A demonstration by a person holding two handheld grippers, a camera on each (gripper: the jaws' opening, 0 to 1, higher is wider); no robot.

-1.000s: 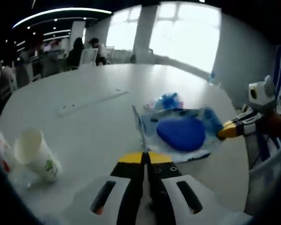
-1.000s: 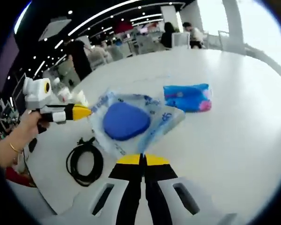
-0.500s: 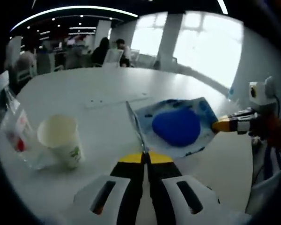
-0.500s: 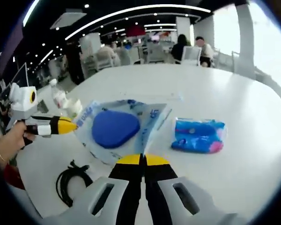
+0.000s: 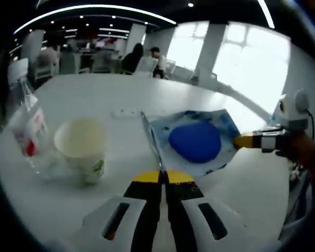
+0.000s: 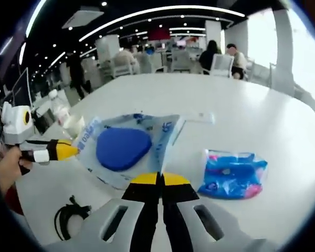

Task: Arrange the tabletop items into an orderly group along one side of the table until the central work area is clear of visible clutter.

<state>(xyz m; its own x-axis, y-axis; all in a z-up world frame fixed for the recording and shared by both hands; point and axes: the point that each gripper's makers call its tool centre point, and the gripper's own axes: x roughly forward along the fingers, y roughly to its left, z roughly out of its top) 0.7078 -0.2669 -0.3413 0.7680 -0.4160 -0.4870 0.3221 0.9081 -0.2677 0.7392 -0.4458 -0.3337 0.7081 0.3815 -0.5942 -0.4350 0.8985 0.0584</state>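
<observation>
Overhead, 2 grippers hold 1 clear plastic pouch (image 5: 197, 142) between them, raised above the white table (image 5: 94, 100). Left gripper (image 5: 163, 176): yellow-tipped jaws pressed together on the pouch's near edge, which rises as a thin sheet from the tips. Right gripper (image 6: 158, 178): jaws likewise closed on the opposite edge. From the right gripper view the left one enters from the left, its yellow tip on the pouch's corner, a hand (image 6: 8, 168) behind it; the rest of that arm is cut off by the rim.

Inside the pouch, a dark blue rounded item (image 6: 122, 148); what it is cannot be made out through the film. Blue print on the pouch is too blurred to read.

On the table:
- paper cup (image 5: 84, 149), upright, just beside a clear bottle (image 5: 29, 131) with a red label; bottle top partly cut off
- blue and pink packet (image 6: 232, 174), right of the pouch, lying flat
- coiled black cable (image 6: 68, 224), partly hidden near the gripper body
- a long pale strip (image 5: 128, 112) beyond the pouch, unclear

People sit at far tables, blurred
</observation>
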